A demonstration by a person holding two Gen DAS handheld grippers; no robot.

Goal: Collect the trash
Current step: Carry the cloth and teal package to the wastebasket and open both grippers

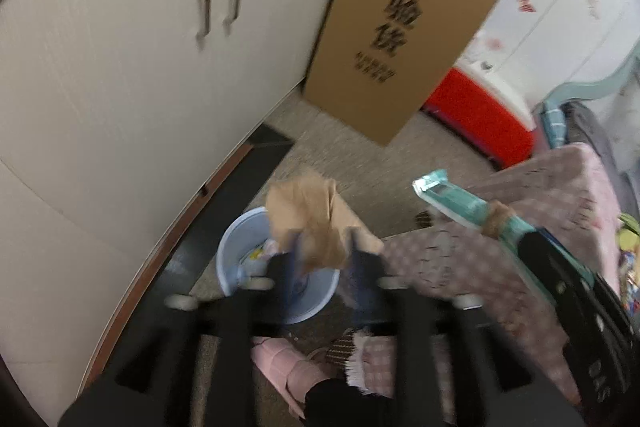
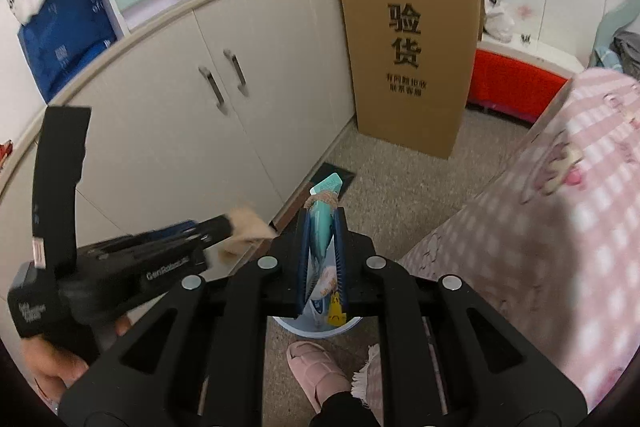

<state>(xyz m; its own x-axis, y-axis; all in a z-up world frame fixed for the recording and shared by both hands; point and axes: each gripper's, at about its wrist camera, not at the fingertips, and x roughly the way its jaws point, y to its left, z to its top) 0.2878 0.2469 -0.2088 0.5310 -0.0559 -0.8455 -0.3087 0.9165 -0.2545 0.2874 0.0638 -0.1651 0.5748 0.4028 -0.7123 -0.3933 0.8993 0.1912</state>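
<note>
Left gripper (image 1: 322,239) of mine stands parted around crumpled brown paper (image 1: 316,215) over the blue bin (image 1: 240,247); my right gripper (image 2: 322,223) pinches a teal wrapper (image 2: 323,219).

Your left gripper (image 1: 322,247) points steeply down, jaws parted, and through the blur its pads seem clear of what sits between them. Your right gripper (image 2: 322,227) tilts downward too, jaws drawn nearly together and pinching. Your left hand (image 2: 52,359) wraps the left gripper's handle from below.
</note>
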